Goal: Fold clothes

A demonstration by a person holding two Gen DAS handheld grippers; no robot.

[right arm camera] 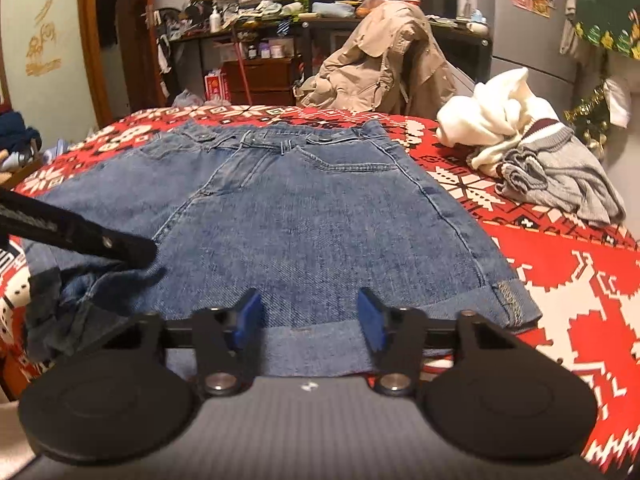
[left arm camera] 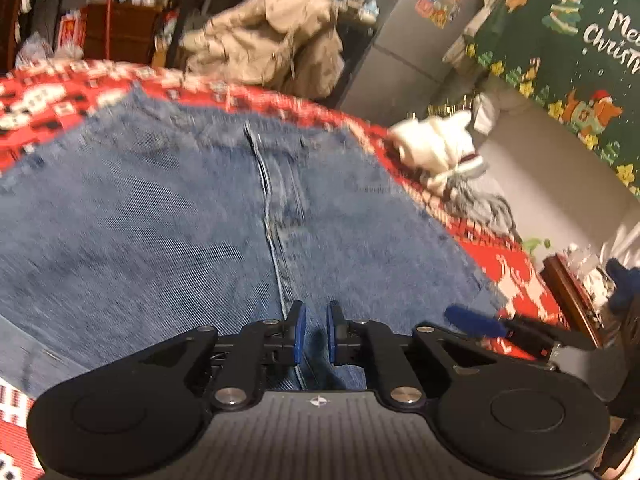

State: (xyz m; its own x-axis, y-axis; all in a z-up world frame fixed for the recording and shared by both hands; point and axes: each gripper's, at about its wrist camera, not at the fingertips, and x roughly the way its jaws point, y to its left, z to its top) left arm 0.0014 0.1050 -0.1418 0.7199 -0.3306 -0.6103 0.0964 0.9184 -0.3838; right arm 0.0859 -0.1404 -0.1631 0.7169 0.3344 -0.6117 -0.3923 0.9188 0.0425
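Blue jeans (right arm camera: 304,216) lie folded on a red and white patterned cover (right arm camera: 568,280), waistband at the far side. They fill the left wrist view (left arm camera: 160,216). My left gripper (left arm camera: 316,334) hovers low over the denim, its blue pads a narrow gap apart with denim showing between them; whether it pinches cloth I cannot tell. Its arm shows in the right wrist view (right arm camera: 80,236) at the jeans' bunched left edge. My right gripper (right arm camera: 310,320) is open over the near folded hem, holding nothing. It shows at the right in the left wrist view (left arm camera: 480,322).
A white and grey pile of clothes (right arm camera: 520,152) lies on the cover to the right, also in the left wrist view (left arm camera: 436,148). A beige jacket (right arm camera: 384,64) hangs over a chair behind. Cluttered shelves (right arm camera: 272,20) stand at the back. A green Christmas hanging (left arm camera: 568,52) is on the right.
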